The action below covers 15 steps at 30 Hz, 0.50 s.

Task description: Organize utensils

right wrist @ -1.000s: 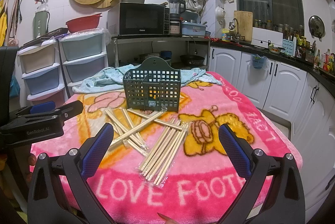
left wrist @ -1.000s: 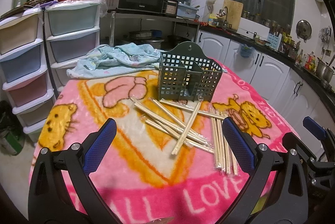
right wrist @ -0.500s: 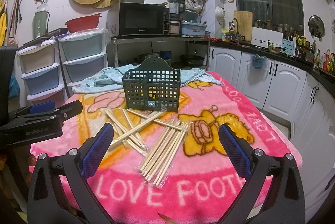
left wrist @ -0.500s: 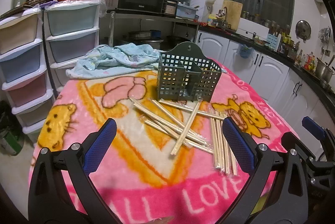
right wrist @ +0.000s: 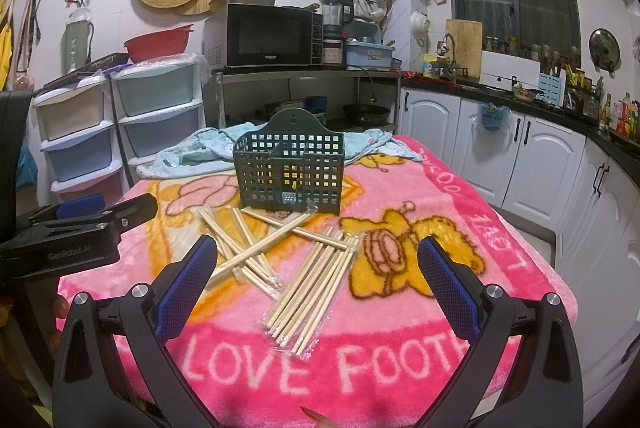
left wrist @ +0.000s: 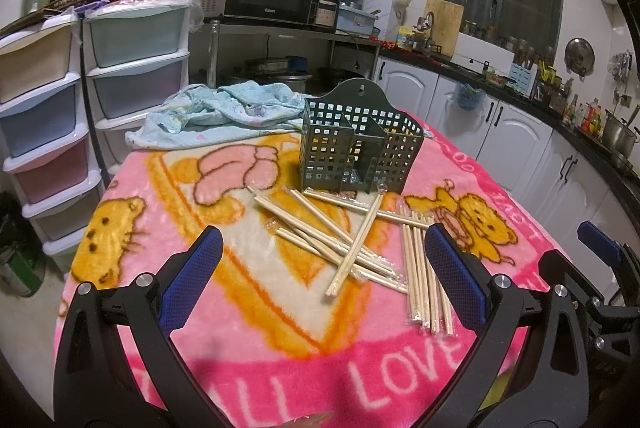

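Loose chopsticks [left wrist: 344, 240] lay crisscrossed on the pink blanket [left wrist: 248, 308] covering the bench, ahead of and between the spread fingers of the left gripper [left wrist: 322, 260], not touching it. A wrapped chopstick bundle [right wrist: 312, 292] sat just beside that pile, ahead of the right gripper [right wrist: 316, 268], whose jaws stood wide with nothing held. The left gripper was likewise wide and held nothing. The green utensil basket [right wrist: 290, 167] stood upright past the chopsticks, near the far middle of the bench, one stick tip touching its base. Its lattice walls hid its compartments' contents; whether anything sat inside could not be told. The bench edges were cut off by the gripper bodies. The chopsticks looked pale wood, several in clear sleeves. A light blue cloth [left wrist: 224, 111] lay crumpled behind the basket.
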Tool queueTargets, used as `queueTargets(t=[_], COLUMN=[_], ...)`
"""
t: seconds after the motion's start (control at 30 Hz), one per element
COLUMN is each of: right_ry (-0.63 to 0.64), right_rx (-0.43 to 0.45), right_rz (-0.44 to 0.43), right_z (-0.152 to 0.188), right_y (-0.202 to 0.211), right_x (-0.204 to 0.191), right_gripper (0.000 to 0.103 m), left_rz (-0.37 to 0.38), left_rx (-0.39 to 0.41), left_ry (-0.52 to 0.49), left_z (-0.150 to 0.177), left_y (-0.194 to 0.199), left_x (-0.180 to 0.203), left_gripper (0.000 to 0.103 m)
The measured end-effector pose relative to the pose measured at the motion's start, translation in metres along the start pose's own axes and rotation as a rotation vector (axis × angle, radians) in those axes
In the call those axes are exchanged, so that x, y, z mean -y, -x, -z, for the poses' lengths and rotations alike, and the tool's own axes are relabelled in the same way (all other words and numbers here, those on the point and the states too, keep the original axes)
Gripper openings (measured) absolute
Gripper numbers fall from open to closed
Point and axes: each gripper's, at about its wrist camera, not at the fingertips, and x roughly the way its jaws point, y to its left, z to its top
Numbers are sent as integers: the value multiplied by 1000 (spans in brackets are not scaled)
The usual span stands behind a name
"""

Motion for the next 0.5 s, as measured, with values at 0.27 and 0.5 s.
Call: queueTargets(t=[0.27,0.5], right_ry=[18,41], right_rx=[-40,-115], right_rz=[-57,-100], right_z=[-5,-8], right_y=[-8,-28], right_x=[-3,-2], right_gripper=[97,97], left_rz=[15,13], left_rx=[-13,-29], left_ry=[26,89], left_z=[-2,-5], left_y=[-6,-12], left_x=[0,-24], left_gripper=[93,93])
